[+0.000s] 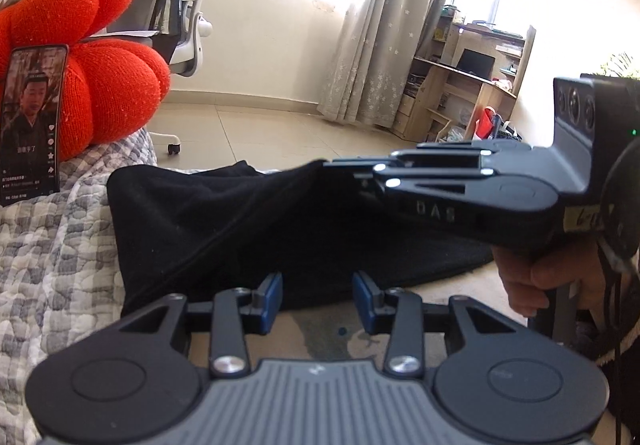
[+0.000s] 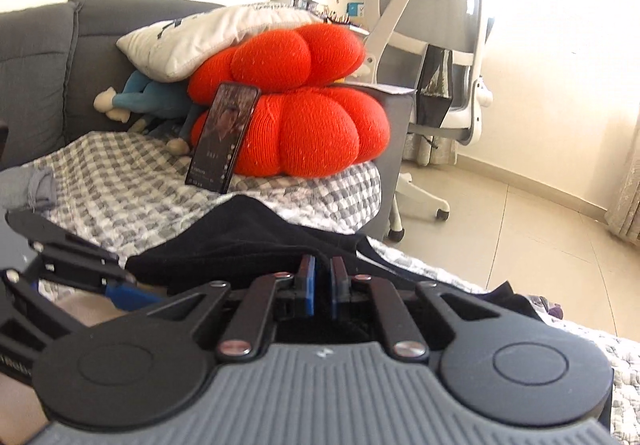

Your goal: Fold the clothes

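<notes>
**Black garment pinched at one edge on the checked quilt**

One black fleece garment (image 1: 248, 229) lies on the grey-and-white checked quilt (image 1: 52, 253) covering a grey sofa (image 2: 36, 57). The right gripper (image 2: 323, 287) has its jaws clenched on a raised fold of the cloth at the garment's 3 o'clock edge in the left wrist view. The left gripper (image 1: 318, 299) hovers at the 6 o'clock hem, jaws released and apart, nothing between them.

Counted: two red knitted pumpkin-shaped cushions (image 2: 304, 117), stacked; one phone (image 2: 224, 137) leaning against the lower one; one white mesh office chair (image 2: 432, 29).

Only the right wrist view shows the white pillow (image 2: 208, 37) and blue plush toy (image 2: 148, 97). Only the left wrist view shows the wooden desk (image 1: 464, 85), the curtain (image 1: 384, 37) and a person's hand (image 1: 536, 281).
</notes>
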`<state>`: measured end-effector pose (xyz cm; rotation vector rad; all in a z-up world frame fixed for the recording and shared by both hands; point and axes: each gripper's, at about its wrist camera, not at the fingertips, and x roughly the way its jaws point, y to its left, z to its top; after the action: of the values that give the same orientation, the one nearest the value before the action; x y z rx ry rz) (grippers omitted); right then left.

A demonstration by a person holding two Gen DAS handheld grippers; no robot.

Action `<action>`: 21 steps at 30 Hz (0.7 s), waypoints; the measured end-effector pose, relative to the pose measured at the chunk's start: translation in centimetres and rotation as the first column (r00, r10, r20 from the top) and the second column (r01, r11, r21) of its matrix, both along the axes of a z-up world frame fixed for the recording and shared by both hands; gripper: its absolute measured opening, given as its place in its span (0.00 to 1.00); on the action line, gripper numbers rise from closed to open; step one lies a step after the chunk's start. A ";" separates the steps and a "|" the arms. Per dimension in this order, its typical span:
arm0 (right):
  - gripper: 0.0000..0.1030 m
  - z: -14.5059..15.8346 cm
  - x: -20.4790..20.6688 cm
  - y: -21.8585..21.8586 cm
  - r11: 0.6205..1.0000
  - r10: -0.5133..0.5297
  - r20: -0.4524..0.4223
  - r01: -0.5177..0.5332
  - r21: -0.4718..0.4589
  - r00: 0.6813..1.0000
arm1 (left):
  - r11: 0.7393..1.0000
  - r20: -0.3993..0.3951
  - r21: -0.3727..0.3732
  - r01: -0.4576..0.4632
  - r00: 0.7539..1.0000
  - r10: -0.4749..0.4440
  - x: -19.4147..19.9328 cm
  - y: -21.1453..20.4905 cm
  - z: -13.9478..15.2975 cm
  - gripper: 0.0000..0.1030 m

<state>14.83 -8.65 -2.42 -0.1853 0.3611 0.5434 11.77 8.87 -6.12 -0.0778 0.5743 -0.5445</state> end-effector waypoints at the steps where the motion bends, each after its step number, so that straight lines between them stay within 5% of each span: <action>1: 0.08 0.3 0.0 -0.1 1.000 0.001 0.005 -0.001 0.012 1.000 | 1.000 0.000 0.007 -0.002 1.000 0.002 0.1 -0.2 0.0 0.39; 9: 0.08 0.9 -0.3 -0.1 0.999 0.015 0.018 -0.016 0.043 1.000 | 0.993 -0.020 0.042 -0.112 0.993 0.113 2.0 -0.6 -0.8 0.40; 16: 0.08 0.9 -0.3 -0.2 0.999 0.013 0.013 -0.014 0.052 1.000 | 0.933 0.094 0.143 -0.330 0.943 0.319 -1.1 -0.5 0.9 0.39; 21: 0.08 0.7 -0.3 0.1 0.999 0.024 -0.003 -0.024 0.045 1.000 | 0.968 0.068 0.115 -0.221 0.974 0.215 -1.7 -0.5 1.5 0.41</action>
<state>14.56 -8.55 -1.69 -0.1459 0.3500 0.5752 10.12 8.32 -4.62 -0.0101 0.5364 -0.2958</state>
